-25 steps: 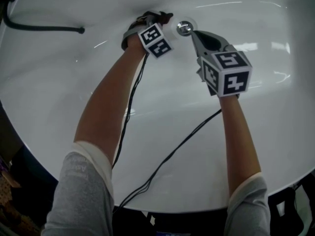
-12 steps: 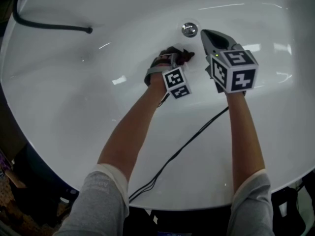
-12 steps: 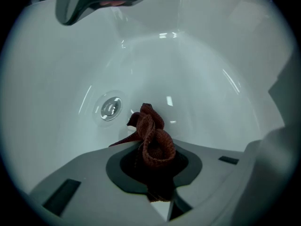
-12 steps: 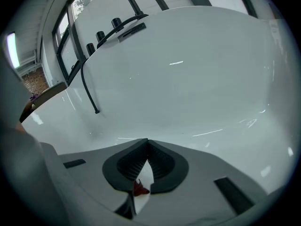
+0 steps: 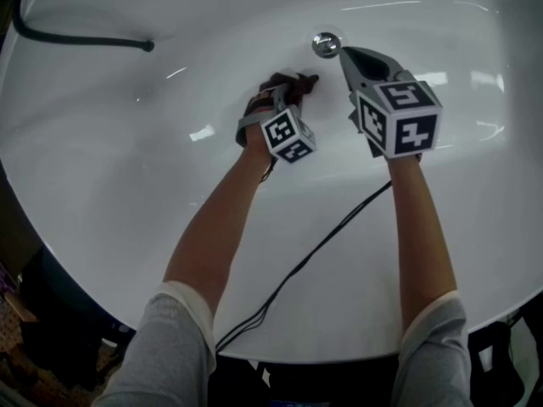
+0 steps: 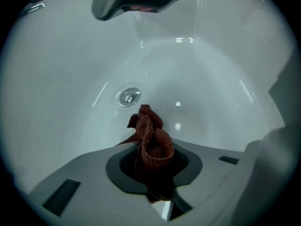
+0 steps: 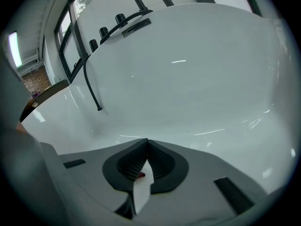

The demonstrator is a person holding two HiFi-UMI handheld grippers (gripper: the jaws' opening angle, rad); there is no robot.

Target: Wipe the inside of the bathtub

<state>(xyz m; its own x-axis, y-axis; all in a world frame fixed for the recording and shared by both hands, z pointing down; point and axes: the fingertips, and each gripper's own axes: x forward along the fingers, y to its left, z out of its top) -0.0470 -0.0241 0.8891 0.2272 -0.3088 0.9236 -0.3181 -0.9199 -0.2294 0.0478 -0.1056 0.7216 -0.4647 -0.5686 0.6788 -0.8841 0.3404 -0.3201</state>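
I look down into a white bathtub (image 5: 127, 185) with a chrome drain (image 5: 326, 44) at its far end. My left gripper (image 5: 288, 87) is shut on a dark red cloth (image 5: 291, 85), which rests on the tub floor a little short of the drain. In the left gripper view the bunched cloth (image 6: 151, 142) sticks out of the jaws, with the drain (image 6: 129, 97) just beyond it. My right gripper (image 5: 349, 54) is held above the tub floor right of the drain, shut with nothing in it (image 7: 146, 142).
A black hose (image 5: 81, 41) lies along the tub's far left wall and shows as a thin line (image 7: 91, 84) in the right gripper view. Black cables (image 5: 314, 253) trail from the grippers over the near rim.
The left gripper drew the cloth back from beside the drain toward me across the tub floor, then eased slightly left. The right gripper stayed almost still.
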